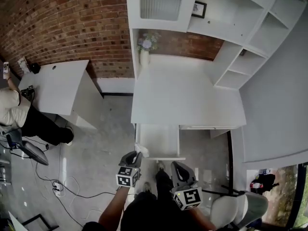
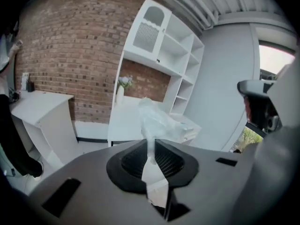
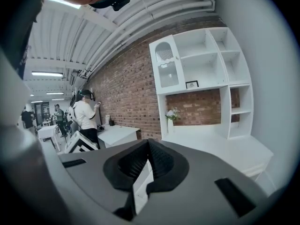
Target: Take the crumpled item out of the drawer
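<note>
In the head view, the left gripper (image 1: 136, 156) holds the crumpled item (image 1: 142, 150) at the front left corner of the open drawer (image 1: 161, 139), and it looks like just a small white scrap. The left gripper view shows more: the jaws pinch a clear, wrinkly sheet that sticks out past them. The right gripper (image 1: 177, 167) is close by. Its own view shows its jaws pressed together with nothing between them.
</note>
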`<action>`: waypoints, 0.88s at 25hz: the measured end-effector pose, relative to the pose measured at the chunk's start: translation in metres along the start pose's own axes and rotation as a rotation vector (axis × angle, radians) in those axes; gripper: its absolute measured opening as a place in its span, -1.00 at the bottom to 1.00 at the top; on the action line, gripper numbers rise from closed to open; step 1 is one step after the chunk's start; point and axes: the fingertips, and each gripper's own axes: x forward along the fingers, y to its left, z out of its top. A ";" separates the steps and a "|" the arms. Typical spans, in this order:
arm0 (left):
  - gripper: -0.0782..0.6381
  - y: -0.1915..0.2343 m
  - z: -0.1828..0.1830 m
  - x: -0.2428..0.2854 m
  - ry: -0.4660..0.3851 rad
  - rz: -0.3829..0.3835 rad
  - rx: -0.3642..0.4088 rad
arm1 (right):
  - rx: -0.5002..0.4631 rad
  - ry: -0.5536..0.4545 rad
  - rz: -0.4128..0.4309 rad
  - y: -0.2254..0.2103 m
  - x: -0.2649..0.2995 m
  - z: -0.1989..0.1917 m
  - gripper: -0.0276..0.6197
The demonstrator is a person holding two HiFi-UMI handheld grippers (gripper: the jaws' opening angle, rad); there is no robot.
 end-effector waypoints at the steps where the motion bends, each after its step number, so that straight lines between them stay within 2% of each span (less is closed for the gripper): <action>1: -0.60 -0.009 0.005 -0.023 -0.034 -0.001 0.003 | -0.005 -0.009 -0.002 0.009 -0.011 0.001 -0.87; 3: -0.60 -0.030 0.012 -0.062 -0.086 -0.012 0.006 | -0.015 -0.023 -0.006 0.023 -0.029 0.003 -0.87; 7: -0.60 -0.072 0.011 -0.119 -0.134 -0.041 0.013 | -0.016 -0.034 -0.024 0.034 -0.061 0.008 -0.87; 11: -0.60 -0.092 0.020 -0.154 -0.219 0.021 -0.009 | -0.028 -0.052 -0.033 0.026 -0.079 0.004 -0.87; 17: -0.60 -0.107 0.040 -0.166 -0.313 0.113 0.020 | -0.027 -0.056 -0.015 0.004 -0.098 0.000 -0.87; 22: -0.60 -0.129 0.045 -0.159 -0.335 0.131 0.032 | -0.027 -0.062 0.018 -0.011 -0.110 -0.008 -0.87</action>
